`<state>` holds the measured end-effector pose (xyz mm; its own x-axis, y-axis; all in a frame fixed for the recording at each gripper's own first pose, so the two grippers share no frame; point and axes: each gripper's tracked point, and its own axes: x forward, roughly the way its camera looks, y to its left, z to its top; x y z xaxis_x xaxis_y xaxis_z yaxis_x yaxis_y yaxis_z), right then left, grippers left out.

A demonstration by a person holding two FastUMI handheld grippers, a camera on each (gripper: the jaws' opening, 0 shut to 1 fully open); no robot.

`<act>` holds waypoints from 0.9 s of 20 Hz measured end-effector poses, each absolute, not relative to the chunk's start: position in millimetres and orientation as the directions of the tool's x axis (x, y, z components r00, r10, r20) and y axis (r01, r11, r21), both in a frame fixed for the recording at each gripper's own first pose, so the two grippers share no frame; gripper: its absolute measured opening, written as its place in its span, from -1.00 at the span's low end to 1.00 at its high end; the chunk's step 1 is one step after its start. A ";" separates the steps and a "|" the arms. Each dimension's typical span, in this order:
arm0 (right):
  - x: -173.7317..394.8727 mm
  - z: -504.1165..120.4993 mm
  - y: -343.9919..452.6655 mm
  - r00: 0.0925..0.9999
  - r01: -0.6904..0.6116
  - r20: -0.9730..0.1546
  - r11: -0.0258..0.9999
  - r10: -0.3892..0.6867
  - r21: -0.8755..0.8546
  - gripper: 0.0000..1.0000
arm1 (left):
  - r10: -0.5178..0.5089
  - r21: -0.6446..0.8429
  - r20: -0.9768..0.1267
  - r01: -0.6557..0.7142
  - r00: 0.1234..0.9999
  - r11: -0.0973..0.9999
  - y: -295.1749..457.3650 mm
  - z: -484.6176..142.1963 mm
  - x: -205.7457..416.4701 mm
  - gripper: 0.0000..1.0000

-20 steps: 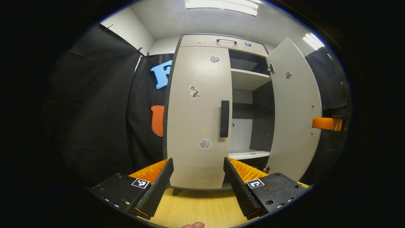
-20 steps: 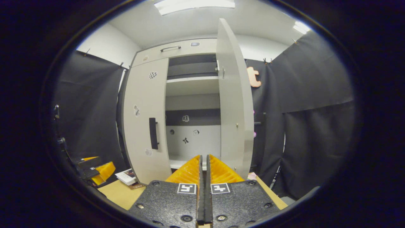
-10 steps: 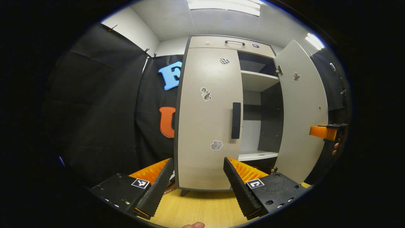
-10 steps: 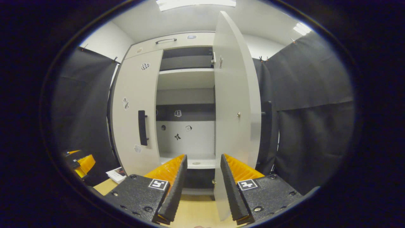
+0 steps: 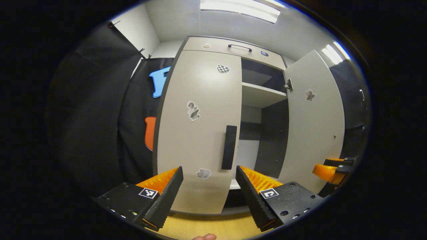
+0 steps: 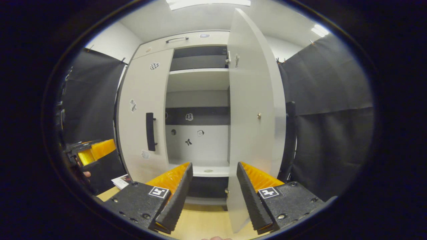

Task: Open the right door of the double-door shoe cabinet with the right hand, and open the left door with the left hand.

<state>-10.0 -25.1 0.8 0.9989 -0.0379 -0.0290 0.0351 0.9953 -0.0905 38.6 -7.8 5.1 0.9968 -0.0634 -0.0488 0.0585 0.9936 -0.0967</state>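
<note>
A pale grey double-door shoe cabinet stands ahead. Its left door [image 5: 200, 133] is closed and carries a dark vertical handle [image 5: 229, 147], with stickers on its face. Its right door [image 5: 313, 123] is swung wide open, showing the shelves [image 6: 198, 75] inside. My left gripper [image 5: 209, 188] is open, a short way in front of the left door, its fingers framing the handle's lower end without touching it. My right gripper [image 6: 213, 186] is open too, apart from the right door [image 6: 253, 116], whose edge stands just above its right finger. That right gripper [image 5: 328, 170] also appears at the far right of the left gripper view.
Black cloth walls close in on both sides of the cabinet. A light wooden floor [image 6: 200, 223] lies below. A small booklet [image 6: 120, 181] lies on the floor left of the cabinet. A top drawer with a handle [image 5: 239, 47] sits above the doors.
My right gripper went from shut to open and has backed off the right door. My left gripper has moved closer to the left door's handle, staying open.
</note>
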 end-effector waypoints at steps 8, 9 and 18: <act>-18.9 -3.6 -26.5 0.999 -0.002 -0.037 0.998 0.000 -0.070 0.65 | -0.074 -0.016 -0.084 0.072 0.994 0.997 -42.0 0.8 159.1 0.90; -19.3 -3.9 -26.5 0.999 -0.006 -0.038 0.998 0.003 -0.069 0.65 | -0.066 -0.015 -0.093 0.065 0.993 0.998 -41.6 -3.8 167.5 0.91; -16.1 -4.5 -29.1 1.000 -0.020 -0.009 0.997 0.019 -0.074 0.65 | -0.028 -0.058 -0.136 0.021 0.990 0.998 -32.4 -18.7 181.3 0.87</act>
<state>-16.1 -29.1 -4.5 0.9998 0.0190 -0.0093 -0.0196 0.9971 -0.0737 181.3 -32.4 -18.7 0.9902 -0.0283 -0.1364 0.0205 0.9981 -0.0581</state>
